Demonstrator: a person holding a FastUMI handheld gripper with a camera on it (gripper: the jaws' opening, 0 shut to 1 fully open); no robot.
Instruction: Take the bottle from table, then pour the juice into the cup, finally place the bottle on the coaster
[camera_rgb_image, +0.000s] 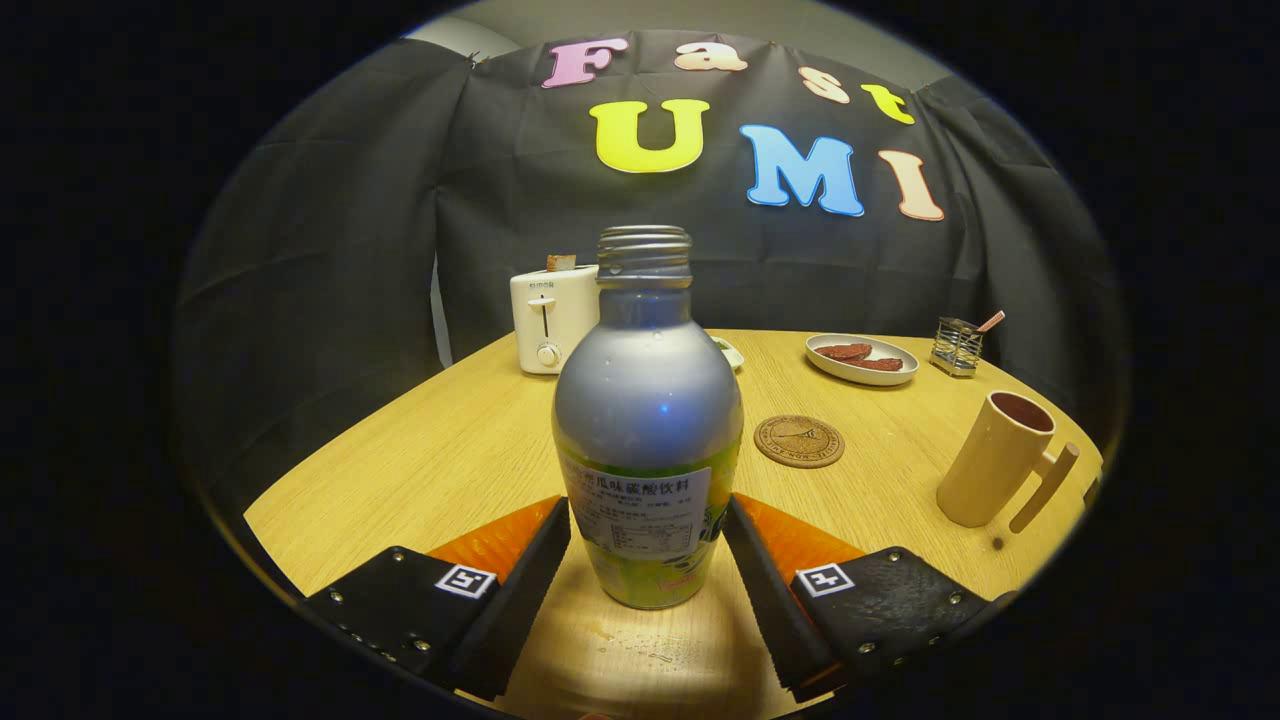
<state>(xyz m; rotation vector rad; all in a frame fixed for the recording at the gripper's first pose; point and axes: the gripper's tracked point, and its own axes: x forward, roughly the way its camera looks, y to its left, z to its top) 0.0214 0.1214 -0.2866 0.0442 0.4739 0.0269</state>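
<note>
Two fingers flank the bottle (648, 420), w/ the gripper (648, 560) at 6 o'clock on the table (420, 470). Left to right: the left finger sits just beside the bottle's lower left wall, the bottle stands upright btwn the pads, the right finger just beside its lower right wall. Both look to be touching or nearly so; can't tell if they actually press, so the grip isn't confirmed. Cap is off, neck open, so any tilt will spill.

Step in hand, as I judge it: take the bottle. To do it well: squeeze evenly at the label band, keep the bottle centred btwn the pads, then lift straight up w/o tipping before moving to the cup. A few drops show on the table near the base, so the wall may be wet & slippery; firm hold needed.

Beyond the bottle: toaster (552, 318) at 11 o'clock, coaster (799, 441) at 1 o'clock just past the right finger, plate (861, 359) further back, cup (1000, 460) at 2–3 o'clock, well apart from the bottle, handle facing right.
</note>
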